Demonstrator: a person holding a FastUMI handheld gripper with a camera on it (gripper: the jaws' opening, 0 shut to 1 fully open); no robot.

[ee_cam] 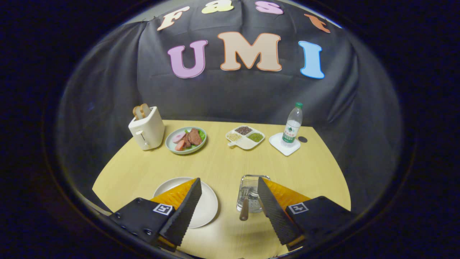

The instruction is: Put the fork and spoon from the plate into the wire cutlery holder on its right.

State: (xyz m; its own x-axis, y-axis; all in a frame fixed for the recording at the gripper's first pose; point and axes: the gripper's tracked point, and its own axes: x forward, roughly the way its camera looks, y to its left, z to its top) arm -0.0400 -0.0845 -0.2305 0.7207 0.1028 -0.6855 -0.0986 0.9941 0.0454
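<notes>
**Fingers covering plate and holder**

The gripper (227, 196), fingers spread apart and gripping nothing, is hiding part of the white plate (208, 205) behind one finger. The other finger is covering a side of the wire cutlery holder (249, 187). A brown handle (244, 211) is sticking out of it, possibly the spoon; its head is blurring into the mesh.

Pale yellow wood-grain table top (222, 162), smooth with a faint sheen. Round white plate (208, 205), glazed and smooth, partly behind one finger of the wide-open gripper (228, 196), whose fingers (187, 208) show ribbed, matt inner pads. Bright wire cutlery holder (251, 183) by the other finger, shiny metal, with a brown, wood-like handle (244, 211) leaning out. Beyond the fingers: cream plastic toaster (147, 131), satin; clear plastic bottle (293, 126), glossy; black cloth backdrop (251, 93), matt, creased.
</notes>
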